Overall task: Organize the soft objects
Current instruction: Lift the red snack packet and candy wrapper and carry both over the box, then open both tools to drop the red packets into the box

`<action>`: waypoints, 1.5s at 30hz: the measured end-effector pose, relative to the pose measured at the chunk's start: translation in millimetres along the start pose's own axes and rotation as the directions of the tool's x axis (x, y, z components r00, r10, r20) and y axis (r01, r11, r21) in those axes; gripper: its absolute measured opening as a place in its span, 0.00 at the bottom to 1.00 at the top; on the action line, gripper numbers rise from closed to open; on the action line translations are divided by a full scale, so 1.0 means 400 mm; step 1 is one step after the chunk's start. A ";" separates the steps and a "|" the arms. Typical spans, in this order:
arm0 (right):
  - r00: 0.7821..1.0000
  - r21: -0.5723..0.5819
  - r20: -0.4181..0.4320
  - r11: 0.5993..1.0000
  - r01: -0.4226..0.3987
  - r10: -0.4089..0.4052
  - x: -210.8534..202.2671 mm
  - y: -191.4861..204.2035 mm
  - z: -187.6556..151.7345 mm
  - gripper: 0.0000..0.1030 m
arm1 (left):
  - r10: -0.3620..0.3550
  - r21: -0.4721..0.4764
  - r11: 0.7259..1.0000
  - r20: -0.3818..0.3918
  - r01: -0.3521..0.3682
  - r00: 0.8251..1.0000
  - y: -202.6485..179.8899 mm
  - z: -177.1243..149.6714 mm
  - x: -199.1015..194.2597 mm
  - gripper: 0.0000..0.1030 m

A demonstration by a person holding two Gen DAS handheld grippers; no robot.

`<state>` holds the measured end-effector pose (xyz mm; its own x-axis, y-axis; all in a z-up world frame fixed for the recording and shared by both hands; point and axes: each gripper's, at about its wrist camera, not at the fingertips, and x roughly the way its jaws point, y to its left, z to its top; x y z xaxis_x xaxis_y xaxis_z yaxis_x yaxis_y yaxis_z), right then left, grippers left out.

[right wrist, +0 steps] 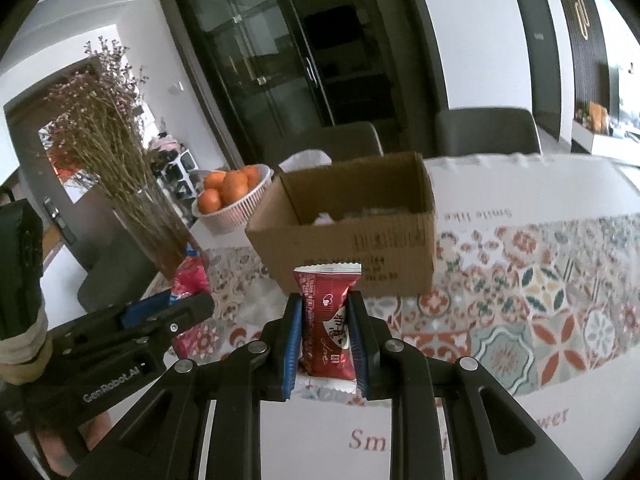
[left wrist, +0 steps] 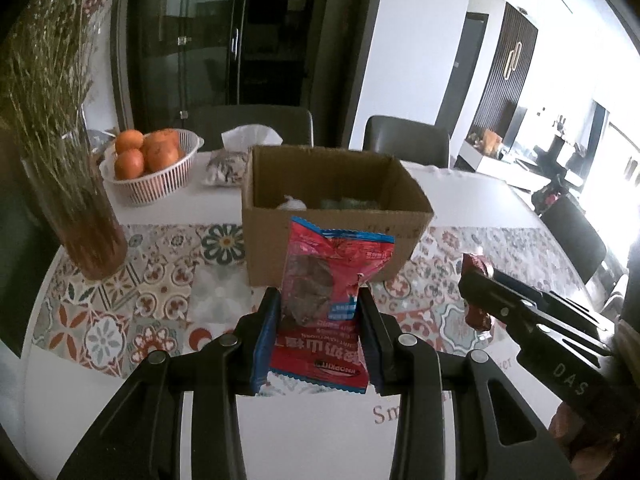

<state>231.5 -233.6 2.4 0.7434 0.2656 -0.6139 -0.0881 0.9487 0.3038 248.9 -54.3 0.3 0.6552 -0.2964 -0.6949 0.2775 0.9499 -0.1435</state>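
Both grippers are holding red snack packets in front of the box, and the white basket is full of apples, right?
Not apples: the basket holds oranges, as the left wrist view shows. Each gripper does hold a red packet before the box.

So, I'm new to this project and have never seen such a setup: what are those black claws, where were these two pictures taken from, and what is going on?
No robot here: a person holds a two-finger claw in each hand, and a wide-angle camera on each claw looks along its fingers. One picture is from the left claw, the other from the right.

The left gripper is shut on a red and blue snack packet. The right gripper is shut on a smaller dark red packet. Each claw also appears at the edge of the other's picture.

Ahead, on a table with a patterned runner, stands an open cardboard box with a few things already inside. Behind and left of it are a basket of oranges and a vase of dried flowers.
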 end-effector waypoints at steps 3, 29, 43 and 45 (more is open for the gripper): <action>1.000 -0.023 0.022 1.000 0.004 -0.003 -0.005 0.010 0.028 0.23 | 0.003 0.008 1.000 0.016 -0.003 1.000 0.000 0.022 0.000 0.36; 0.997 -0.099 0.077 0.995 0.024 -0.016 0.128 0.002 0.228 0.23 | 0.047 0.051 0.997 0.059 -0.050 0.997 0.029 0.220 0.148 0.36; 0.999 -0.120 0.048 0.992 0.032 -0.026 0.261 -0.036 0.282 0.23 | 0.070 0.068 0.995 0.002 -0.070 0.998 0.048 0.270 0.289 0.36; 0.999 -0.123 0.036 0.992 0.032 -0.028 0.282 -0.042 0.285 0.23 | 0.074 0.069 0.995 -0.012 -0.073 0.997 0.051 0.271 0.312 0.36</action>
<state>392.6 -239.1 11.2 0.7691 0.2329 -0.5952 -0.1452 0.9705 0.1923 412.4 -82.6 -12.8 0.6659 -0.2239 -0.7117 0.2764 0.9601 -0.0435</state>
